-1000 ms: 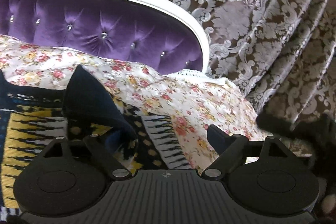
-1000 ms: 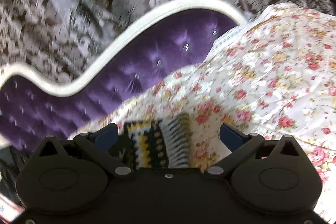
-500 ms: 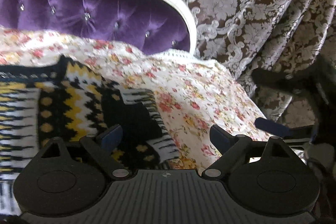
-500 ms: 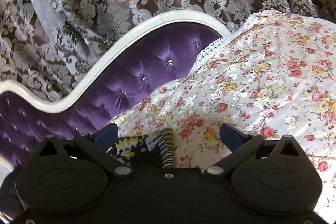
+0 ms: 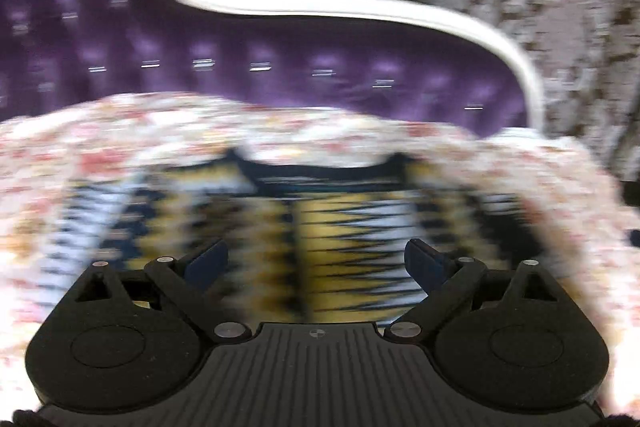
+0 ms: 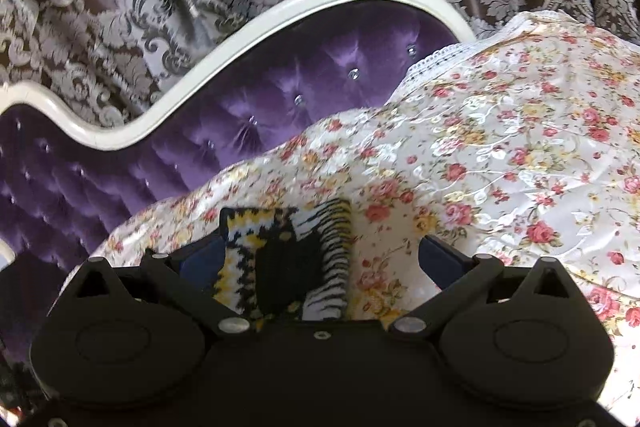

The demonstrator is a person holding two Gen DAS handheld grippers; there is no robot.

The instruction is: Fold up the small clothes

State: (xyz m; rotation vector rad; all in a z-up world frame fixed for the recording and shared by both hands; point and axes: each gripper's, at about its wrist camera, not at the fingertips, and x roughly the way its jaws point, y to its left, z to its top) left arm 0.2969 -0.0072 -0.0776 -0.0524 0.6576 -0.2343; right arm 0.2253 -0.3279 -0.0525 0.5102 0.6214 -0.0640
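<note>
Yellow, black and white patterned knit sweater [image 5: 344, 223] lies on the floral bedspread [image 6: 500, 147] (near the headboard edge); left gripper [image 5: 316, 263] and right gripper [image 6: 320, 259] fingers apart, holding nothing.

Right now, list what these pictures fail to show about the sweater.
- Left wrist view: motion blur smears the patterned sweater; folds and sleeves unreadable.
- Right wrist view: only one corner of the sweater shows; the right gripper body cuts off the rest.
- Left wrist view: the left gripper body hides the sweater's hem.

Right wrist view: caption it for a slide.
Open right hand-held gripper above a patterned knit garment on a floral bedspread, purple tufted headboard behind.
</note>
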